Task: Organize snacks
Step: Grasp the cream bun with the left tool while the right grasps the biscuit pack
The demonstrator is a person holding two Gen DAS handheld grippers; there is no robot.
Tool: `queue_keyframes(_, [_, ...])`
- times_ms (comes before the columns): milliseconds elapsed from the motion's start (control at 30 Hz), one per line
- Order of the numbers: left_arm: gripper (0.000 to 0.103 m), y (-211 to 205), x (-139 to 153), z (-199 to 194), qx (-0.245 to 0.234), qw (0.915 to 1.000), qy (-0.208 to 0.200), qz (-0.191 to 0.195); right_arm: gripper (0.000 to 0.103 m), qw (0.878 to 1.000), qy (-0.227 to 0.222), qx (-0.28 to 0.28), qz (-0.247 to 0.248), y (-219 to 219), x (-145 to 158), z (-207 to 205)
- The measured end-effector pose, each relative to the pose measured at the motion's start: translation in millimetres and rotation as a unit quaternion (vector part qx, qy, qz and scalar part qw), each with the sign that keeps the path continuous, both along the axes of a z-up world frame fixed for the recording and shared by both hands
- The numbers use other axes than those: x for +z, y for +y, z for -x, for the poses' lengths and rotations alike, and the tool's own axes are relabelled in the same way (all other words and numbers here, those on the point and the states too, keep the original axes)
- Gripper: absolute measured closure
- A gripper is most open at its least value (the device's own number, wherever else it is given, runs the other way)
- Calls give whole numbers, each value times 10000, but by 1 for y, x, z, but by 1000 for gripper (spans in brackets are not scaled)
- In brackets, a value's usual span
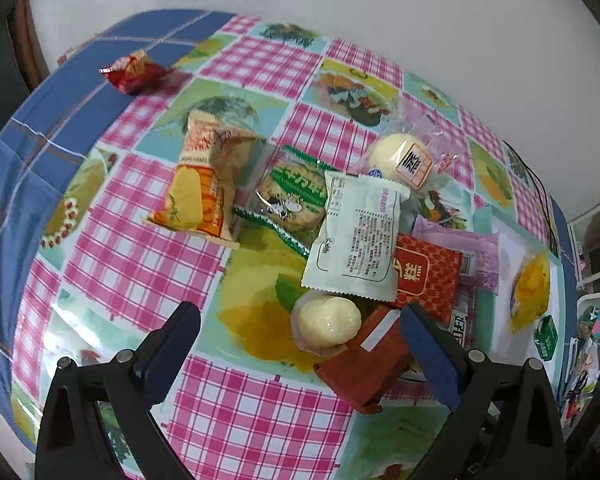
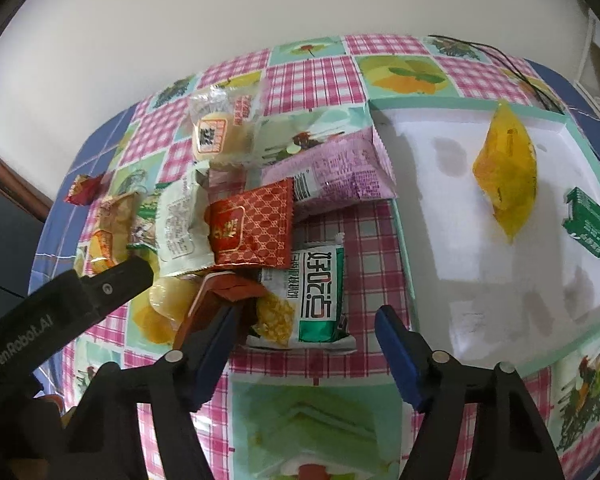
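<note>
A pile of wrapped snacks lies on the checked tablecloth. In the left wrist view my left gripper is open around a pale round bun next to a dark red packet. A white packet and a red patterned packet lie just beyond. In the right wrist view my right gripper is open over a green-and-white packet. A white tray at the right holds a yellow packet and a green packet. The left gripper's finger shows at the left.
An orange packet, a green biscuit packet and a labelled bun lie in the pile. A small red snack sits alone on the blue cloth at far left. A pink packet rests against the tray's edge.
</note>
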State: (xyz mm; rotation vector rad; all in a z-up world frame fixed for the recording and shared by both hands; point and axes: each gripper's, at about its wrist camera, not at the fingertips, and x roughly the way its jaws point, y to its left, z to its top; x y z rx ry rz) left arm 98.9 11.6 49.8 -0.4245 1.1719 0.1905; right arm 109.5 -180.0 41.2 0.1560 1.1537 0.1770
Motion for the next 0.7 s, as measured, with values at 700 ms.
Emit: queue_keyframes(700, [4, 23, -33, -4, 456, 9964, 673, -243, 33, 9995, 291, -86, -36, -3, -19, -8])
